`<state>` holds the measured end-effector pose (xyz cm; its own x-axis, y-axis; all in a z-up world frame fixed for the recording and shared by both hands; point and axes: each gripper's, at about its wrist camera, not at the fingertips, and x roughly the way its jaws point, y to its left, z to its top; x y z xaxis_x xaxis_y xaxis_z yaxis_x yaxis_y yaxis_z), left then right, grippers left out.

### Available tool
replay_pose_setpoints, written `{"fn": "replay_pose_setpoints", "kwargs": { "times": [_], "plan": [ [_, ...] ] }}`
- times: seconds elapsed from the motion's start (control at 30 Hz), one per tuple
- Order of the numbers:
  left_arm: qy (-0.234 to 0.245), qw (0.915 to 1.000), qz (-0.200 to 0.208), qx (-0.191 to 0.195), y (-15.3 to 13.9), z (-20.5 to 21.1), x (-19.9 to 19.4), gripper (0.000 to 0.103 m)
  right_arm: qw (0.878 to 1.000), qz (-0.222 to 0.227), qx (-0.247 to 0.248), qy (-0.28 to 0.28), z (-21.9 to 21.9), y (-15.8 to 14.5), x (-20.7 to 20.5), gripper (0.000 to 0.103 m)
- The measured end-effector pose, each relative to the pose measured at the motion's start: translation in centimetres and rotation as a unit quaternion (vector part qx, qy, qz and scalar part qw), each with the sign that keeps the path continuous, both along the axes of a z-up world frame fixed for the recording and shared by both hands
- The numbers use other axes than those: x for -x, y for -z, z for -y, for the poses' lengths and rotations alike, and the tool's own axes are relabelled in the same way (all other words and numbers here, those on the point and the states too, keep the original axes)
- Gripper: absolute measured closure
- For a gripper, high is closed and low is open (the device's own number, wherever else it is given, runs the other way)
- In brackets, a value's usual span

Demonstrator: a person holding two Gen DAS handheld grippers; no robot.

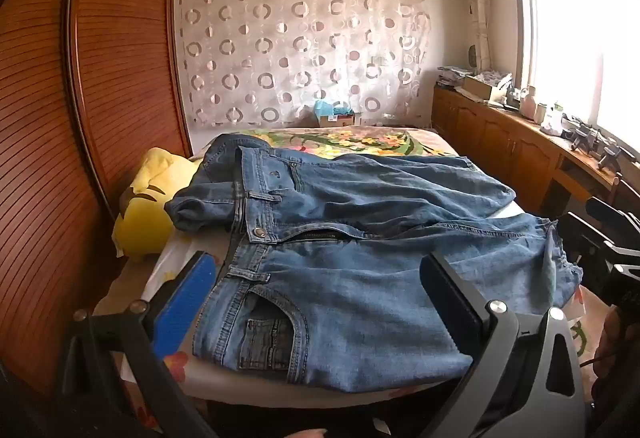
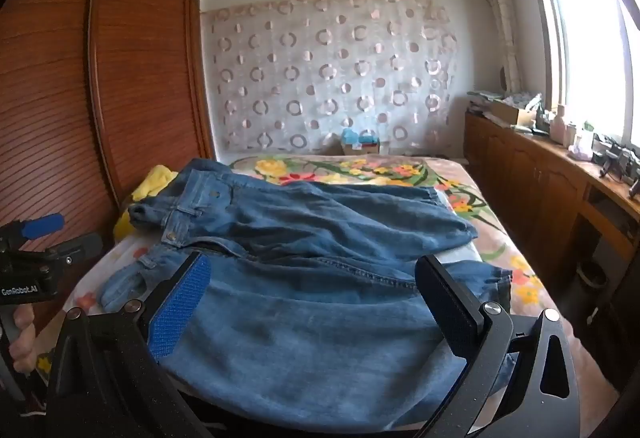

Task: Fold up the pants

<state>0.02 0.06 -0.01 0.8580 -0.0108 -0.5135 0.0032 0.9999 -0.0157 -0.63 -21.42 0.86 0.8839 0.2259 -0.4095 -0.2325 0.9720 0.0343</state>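
Observation:
Blue denim pants (image 1: pixel 360 238) lie spread on the bed, waist to the left, legs running right; the far leg is rumpled. They also show in the right wrist view (image 2: pixel 320 278). My left gripper (image 1: pixel 320 286) is open, hovering above the near waist and pocket area, holding nothing. My right gripper (image 2: pixel 312 290) is open above the near leg, holding nothing. The left gripper body (image 2: pixel 40 262) shows at the left edge of the right wrist view; the right gripper body (image 1: pixel 612 258) shows at the right edge of the left wrist view.
A yellow plush toy (image 1: pixel 148 205) lies by the waist, against the wooden wardrobe (image 1: pixel 80 117). The floral bedspread (image 2: pixel 360 169) extends beyond the pants. A wooden cabinet (image 1: pixel 500 141) with clutter runs along the right under the window.

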Motion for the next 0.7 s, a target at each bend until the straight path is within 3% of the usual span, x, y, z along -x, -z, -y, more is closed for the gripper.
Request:
{"fn": "replay_pose_setpoints", "kwargs": {
  "times": [0.7],
  "plan": [
    [0.000,1.0000,0.005,-0.005,-0.01,0.02,0.03,0.000,1.000,0.004,-0.004,0.001,0.25,-0.03,0.16,0.000]
  ]
}}
